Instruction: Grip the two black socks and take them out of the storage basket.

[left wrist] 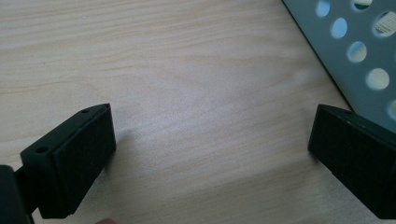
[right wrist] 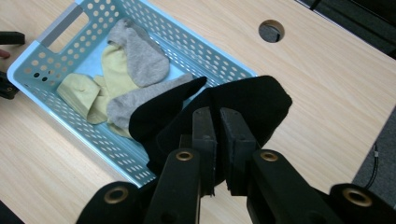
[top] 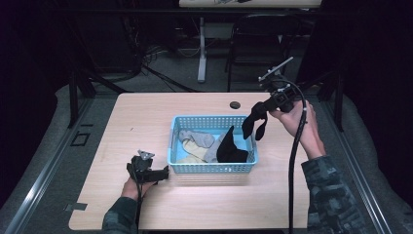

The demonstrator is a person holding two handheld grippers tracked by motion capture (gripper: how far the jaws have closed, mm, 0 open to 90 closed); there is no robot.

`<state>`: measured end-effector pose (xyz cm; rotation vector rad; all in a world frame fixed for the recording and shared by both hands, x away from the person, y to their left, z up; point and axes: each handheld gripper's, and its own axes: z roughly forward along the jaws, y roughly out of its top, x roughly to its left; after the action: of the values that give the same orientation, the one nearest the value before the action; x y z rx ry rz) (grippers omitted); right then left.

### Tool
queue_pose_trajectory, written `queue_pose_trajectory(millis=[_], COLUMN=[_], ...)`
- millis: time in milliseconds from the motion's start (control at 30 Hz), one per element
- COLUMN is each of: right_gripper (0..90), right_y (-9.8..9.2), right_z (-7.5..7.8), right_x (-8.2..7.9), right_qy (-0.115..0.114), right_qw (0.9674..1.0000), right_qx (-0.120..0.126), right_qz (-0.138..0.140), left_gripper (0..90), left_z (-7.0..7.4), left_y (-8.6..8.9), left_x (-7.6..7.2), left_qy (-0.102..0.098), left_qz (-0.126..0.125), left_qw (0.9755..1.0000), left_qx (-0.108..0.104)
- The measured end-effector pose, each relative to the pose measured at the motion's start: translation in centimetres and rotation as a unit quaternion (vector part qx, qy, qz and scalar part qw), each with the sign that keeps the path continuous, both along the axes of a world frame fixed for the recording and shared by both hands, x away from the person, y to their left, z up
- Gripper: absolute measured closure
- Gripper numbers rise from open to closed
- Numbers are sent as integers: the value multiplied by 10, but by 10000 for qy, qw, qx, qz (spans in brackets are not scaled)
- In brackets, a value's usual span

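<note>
Nearest the high camera, the left gripper (top: 163,174) rested low on the wooden worktop (top: 146,117), just beside the near-left corner of the blue basket (top: 173,127). Its fingers (left wrist: 79,158) stood wide apart with nothing but bare wood between them, and the perforated wall of the basket showed at the upper right of the left gripper view.

Farther back, the right gripper (top: 267,106) was raised above the worktop off the far-right corner of the basket. Its fingers (right wrist: 203,140) were pinched close together on a black sock (top: 254,122), which hung from them in the air, clear of the basket rim in the high view. In the right gripper view the sock (right wrist: 243,105) bulged out to either side of the clamped fingers.

Inside the basket lay a grey sock (right wrist: 140,58), a pale yellow sock (right wrist: 86,93) and another black sock (top: 230,148), whose one end stood up against the right part of the basket. A round hole (top: 235,105) sat in the worktop just behind the basket.
</note>
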<state>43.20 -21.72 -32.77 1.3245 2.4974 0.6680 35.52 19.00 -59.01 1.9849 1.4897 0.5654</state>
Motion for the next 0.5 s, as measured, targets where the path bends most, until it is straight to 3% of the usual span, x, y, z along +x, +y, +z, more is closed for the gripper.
queue_pose_trajectory(millis=[500], right_gripper=[851], right_y=[-44], right_z=[-3], right_x=[-7], right_qy=[-28], right_qw=[9991], right_qx=[0], right_qz=[-416], left_gripper=[7], left_z=[0], left_y=[0], left_x=[0], left_qy=[1], left_qz=[1], left_qw=[10000], left_qx=[-3])
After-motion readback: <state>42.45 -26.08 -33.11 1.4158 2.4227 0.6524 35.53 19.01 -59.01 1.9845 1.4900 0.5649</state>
